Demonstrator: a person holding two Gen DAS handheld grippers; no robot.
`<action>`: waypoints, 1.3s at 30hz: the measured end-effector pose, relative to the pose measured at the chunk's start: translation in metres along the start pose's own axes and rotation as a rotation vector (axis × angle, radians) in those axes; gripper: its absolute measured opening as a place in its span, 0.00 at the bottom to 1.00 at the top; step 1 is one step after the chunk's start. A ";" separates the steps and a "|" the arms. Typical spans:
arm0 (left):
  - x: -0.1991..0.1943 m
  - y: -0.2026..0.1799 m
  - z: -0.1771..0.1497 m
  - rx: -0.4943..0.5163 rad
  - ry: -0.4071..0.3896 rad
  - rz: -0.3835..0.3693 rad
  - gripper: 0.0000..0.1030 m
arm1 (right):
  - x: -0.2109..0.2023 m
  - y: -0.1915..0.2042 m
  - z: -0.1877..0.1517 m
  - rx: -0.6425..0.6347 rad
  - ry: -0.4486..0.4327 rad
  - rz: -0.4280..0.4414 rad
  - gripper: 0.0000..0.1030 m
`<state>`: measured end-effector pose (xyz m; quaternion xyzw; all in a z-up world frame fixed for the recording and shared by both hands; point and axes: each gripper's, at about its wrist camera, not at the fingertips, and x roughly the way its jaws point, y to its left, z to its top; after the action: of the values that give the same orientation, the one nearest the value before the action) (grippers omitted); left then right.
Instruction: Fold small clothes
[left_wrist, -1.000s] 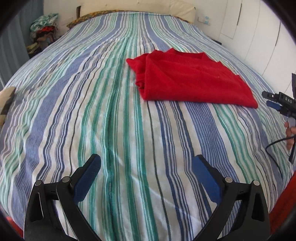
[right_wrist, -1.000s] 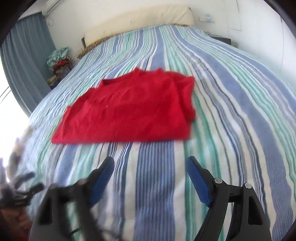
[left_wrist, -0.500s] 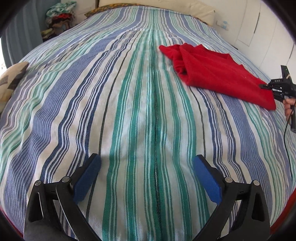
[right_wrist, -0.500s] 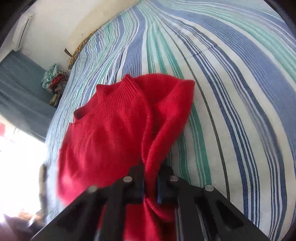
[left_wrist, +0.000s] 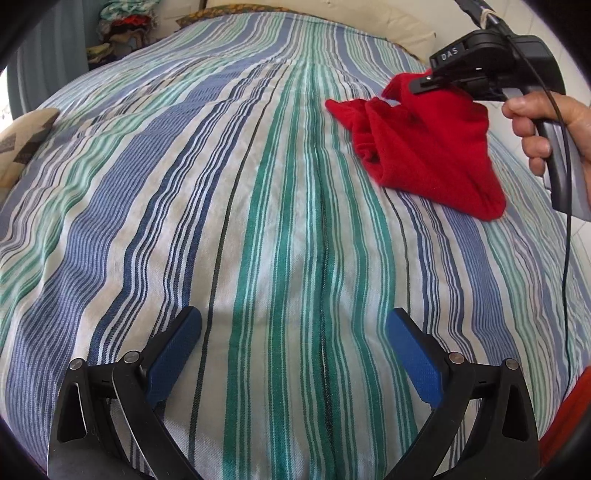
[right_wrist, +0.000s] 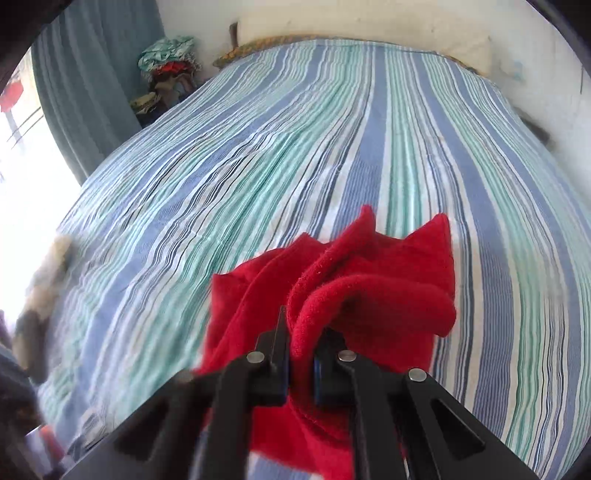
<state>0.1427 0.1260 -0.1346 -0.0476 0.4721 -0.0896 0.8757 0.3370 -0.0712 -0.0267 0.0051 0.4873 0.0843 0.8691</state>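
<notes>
A small red knit garment (left_wrist: 428, 147) lies bunched on the striped bed at the upper right of the left wrist view. Its near end is lifted by my right gripper (left_wrist: 419, 86), which a hand (left_wrist: 543, 122) holds there. In the right wrist view the right gripper (right_wrist: 301, 365) is shut on a thick fold of the red garment (right_wrist: 369, 295), which drapes over and below the fingers. My left gripper (left_wrist: 295, 354) hovers open over bare sheet at the near end of the bed, well apart from the garment.
The striped blue, green and white bedsheet (left_wrist: 221, 184) covers the whole bed. A pillow (right_wrist: 469, 55) lies at the head. A pile of clothes (right_wrist: 166, 74) stands by the curtain at the far left. A patterned cushion (left_wrist: 22, 144) sits at the bed's left edge.
My right gripper closed on the red garment's edge, lifted it and carried it leftward across the bed, bunching it. My left gripper stayed open and shifted slightly.
</notes>
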 end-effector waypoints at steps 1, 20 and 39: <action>0.000 0.001 0.000 -0.001 0.000 0.000 0.98 | 0.013 0.020 -0.002 -0.036 0.007 -0.017 0.09; 0.000 0.006 0.003 -0.029 0.008 -0.027 0.98 | -0.003 -0.007 -0.040 -0.169 -0.056 0.169 0.54; 0.004 0.000 0.000 0.029 0.006 0.018 0.98 | -0.031 -0.059 -0.112 -0.145 -0.023 0.179 0.25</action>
<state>0.1451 0.1255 -0.1382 -0.0303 0.4737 -0.0887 0.8757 0.2342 -0.1418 -0.0650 -0.0131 0.4676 0.1966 0.8617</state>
